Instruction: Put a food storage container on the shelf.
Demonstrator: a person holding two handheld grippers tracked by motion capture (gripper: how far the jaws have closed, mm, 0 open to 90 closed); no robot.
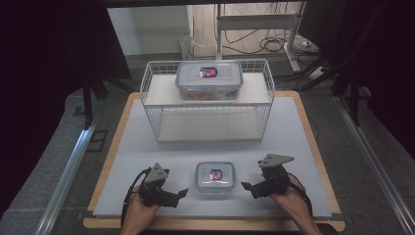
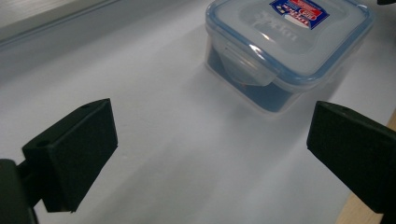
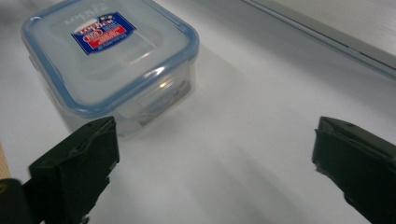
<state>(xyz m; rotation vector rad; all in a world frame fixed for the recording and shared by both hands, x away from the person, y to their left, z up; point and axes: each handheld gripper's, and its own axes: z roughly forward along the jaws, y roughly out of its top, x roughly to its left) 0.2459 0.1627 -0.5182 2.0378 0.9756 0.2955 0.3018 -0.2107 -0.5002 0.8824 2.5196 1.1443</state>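
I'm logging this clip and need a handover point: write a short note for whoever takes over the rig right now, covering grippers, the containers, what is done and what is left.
Left gripper: open, nothing between the jaws, resting on the mat left of the small container.
Right gripper: open, empty, on the mat right of that container.
Small container: lid on, near edge of the white mat, between the grippers, touched by neither.
Large container: lid on, on the top shelf of the wire rack.
Done: large container appears placed.
Left: probably grasp the small container from both sides and move it; destination unclear.
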